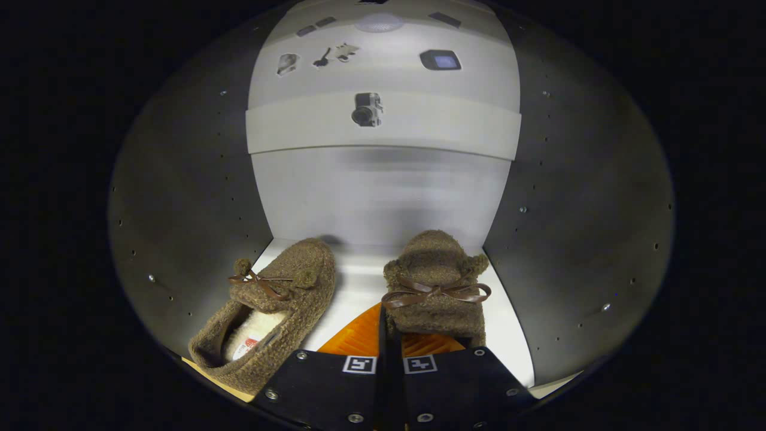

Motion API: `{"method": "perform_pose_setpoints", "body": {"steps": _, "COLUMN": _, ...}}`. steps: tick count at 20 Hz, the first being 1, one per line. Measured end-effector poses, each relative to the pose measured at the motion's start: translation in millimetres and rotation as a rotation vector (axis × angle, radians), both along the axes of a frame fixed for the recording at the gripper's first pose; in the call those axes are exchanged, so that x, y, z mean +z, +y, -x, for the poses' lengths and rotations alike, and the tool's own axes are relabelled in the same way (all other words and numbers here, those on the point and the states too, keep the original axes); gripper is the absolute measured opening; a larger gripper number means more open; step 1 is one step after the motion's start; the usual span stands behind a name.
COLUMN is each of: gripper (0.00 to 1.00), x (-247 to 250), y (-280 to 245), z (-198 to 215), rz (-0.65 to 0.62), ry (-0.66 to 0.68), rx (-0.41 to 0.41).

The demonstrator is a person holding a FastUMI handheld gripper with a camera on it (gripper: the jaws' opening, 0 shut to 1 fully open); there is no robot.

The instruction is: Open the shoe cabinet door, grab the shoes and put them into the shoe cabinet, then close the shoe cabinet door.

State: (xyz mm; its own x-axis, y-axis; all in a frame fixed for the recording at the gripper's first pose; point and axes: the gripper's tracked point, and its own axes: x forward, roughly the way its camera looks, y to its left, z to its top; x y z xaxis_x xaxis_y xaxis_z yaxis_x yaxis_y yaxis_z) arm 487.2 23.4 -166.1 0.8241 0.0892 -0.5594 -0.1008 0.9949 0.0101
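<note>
I'm looking straight into the cabinet (179, 227). My gripper (383, 335) is closed, its fingers (359, 338) drawn together with almost no gap, and they pinch the heel edge of the right shoe (435, 287) at the shelf's front. That shoe points toward the back wall (383, 191), near the right side panel. The left shoe (269, 311) lies apart from it on the shelf (359, 281), angled, heel at the front-left corner.

- Two slippers lie side by side on the shoe cabinet's shelf (359, 287).
- Left slipper (269, 311) beside the fingers; right slipper (435, 287) just ahead of them.
</note>
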Motion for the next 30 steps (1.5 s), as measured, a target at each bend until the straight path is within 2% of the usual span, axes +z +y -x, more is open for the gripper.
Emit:
{"method": "perform_pose_setpoints", "body": {"steps": 4, "gripper": 0.14, "x": -6, "y": 0, "z": 1, "rz": -0.011, "ry": 0.028, "rx": -0.01}}
{"method": "perform_pose_setpoints", "body": {"steps": 9, "gripper": 0.22, "x": -2, "y": -3, "z": 5, "rz": -0.016, "ry": 0.025, "rx": -0.028}}
{"method": "perform_pose_setpoints", "body": {"steps": 20, "gripper": 0.23, "x": 44, "y": -4, "z": 53, "rz": -0.019, "ry": -0.076, "rx": -0.027}}
{"method": "perform_pose_setpoints", "body": {"steps": 30, "gripper": 0.24, "x": 114, "y": 4, "z": 138, "rz": -0.011, "ry": -0.267, "rx": -0.026}}
